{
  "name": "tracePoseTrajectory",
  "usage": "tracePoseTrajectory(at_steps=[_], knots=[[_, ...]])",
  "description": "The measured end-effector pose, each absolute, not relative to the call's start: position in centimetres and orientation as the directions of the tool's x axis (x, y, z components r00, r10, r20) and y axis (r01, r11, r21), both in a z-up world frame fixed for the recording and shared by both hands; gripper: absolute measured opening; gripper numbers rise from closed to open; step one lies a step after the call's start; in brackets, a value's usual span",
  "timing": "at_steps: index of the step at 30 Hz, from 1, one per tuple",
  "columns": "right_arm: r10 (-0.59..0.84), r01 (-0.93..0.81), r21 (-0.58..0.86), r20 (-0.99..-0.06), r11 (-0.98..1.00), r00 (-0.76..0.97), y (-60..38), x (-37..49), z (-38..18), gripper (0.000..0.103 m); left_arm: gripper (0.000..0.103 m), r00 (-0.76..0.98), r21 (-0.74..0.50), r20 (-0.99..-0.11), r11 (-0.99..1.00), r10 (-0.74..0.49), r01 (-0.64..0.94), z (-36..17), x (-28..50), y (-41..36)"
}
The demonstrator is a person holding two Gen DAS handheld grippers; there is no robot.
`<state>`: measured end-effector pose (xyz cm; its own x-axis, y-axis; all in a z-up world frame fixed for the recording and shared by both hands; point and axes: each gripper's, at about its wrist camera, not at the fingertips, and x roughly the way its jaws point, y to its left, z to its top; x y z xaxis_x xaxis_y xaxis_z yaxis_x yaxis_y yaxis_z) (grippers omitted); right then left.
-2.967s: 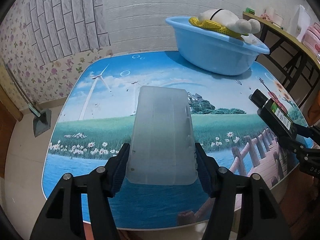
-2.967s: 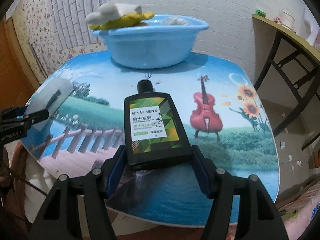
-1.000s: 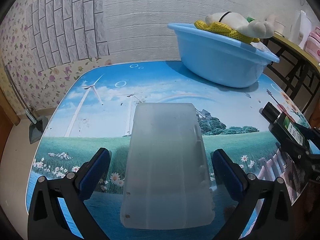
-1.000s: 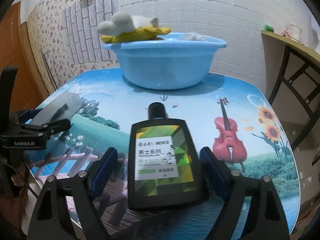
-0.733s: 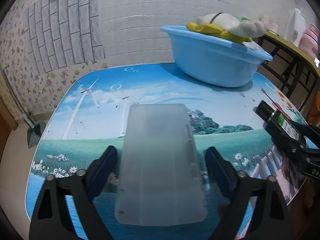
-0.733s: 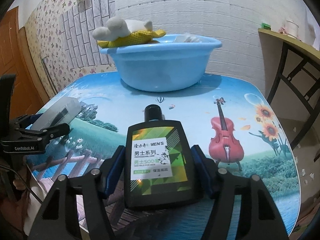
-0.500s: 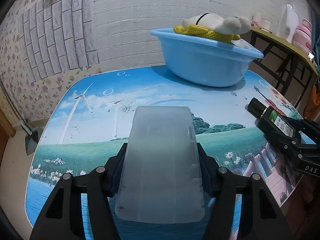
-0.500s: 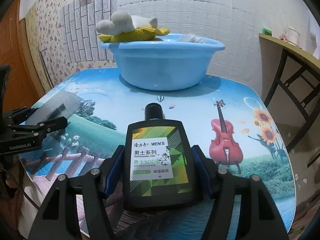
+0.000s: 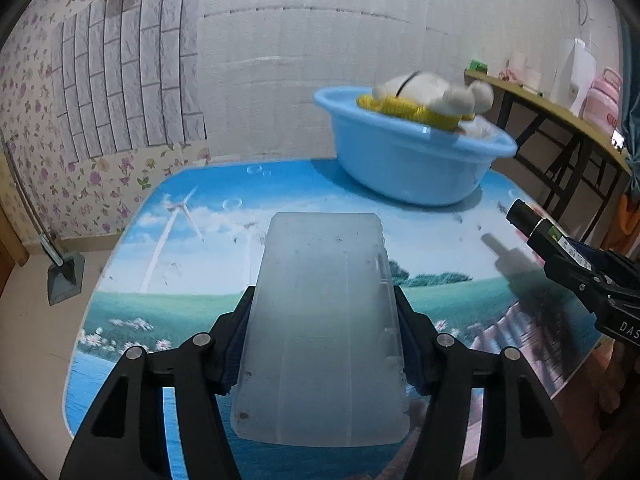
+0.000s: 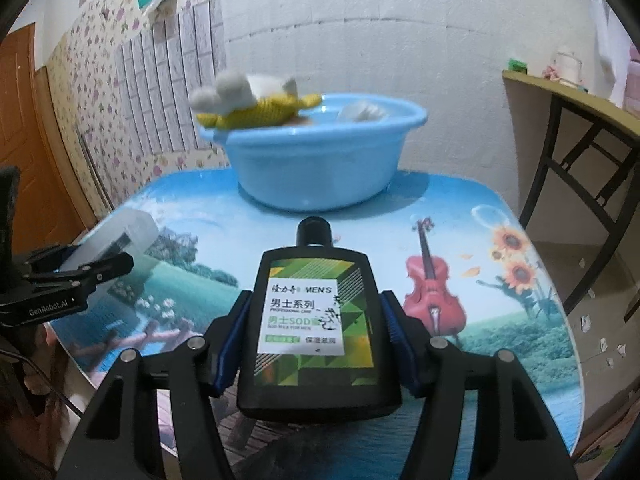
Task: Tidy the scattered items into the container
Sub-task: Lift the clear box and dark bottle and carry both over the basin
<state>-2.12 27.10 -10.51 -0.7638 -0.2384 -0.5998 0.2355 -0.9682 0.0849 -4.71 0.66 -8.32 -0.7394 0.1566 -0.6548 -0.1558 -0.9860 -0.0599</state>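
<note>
Both tools are clamped — left tool on the frosted translucent plastic box, right tool on the black flat bottle — either could slip en route to the crowded light-blue plastic basin.

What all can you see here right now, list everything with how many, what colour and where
Plastic box: one, frosted translucent, clamped in the left gripper, above the table's near part.
Bottle: one, black with a green and white label, clamped in the right gripper.
Basin: one, light blue, at the table's far end by the wall.
Plush toy: one, white and yellow, lying across the basin's rim.
Table: one, printed with a landscape, a violin and sunflowers.
Side table: one, wooden top on a dark frame, right of the basin, carrying small items.
Left gripper: black with blue pads, jaws shut on the plastic box.
Right gripper: black with blue pads, jaws shut on the bottle.
</note>
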Motion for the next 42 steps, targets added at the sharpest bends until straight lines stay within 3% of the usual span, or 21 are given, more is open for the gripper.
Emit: tracePoseTrajectory(at_steps=[13, 23, 42], knots=[[-0.311, 0.285, 0.128, -0.478, -0.95, -0.822, 26.8, -2.0, -3.7, 0.061, 0.061, -0.808, -0.067, -0.56, -0.982, 0.182, -0.175, -1.2, -5.9, 2.0], [-0.345, 0.305, 0.162, -0.464, -0.938, -0.816, 27.1, -6.5, -1.2, 0.061, 0.061, -0.822, -0.05, -0.521, -0.97, 0.229, -0.238, 2.0, -10.5, 5.5], [-0.364, 0.328, 0.164, -0.529, -0.93, -0.767, 27.2, -18.5, -1.8, 0.061, 0.062, -0.763, -0.03, -0.582, -0.945, 0.281, -0.325, 0.8, -23.2, 10.2]])
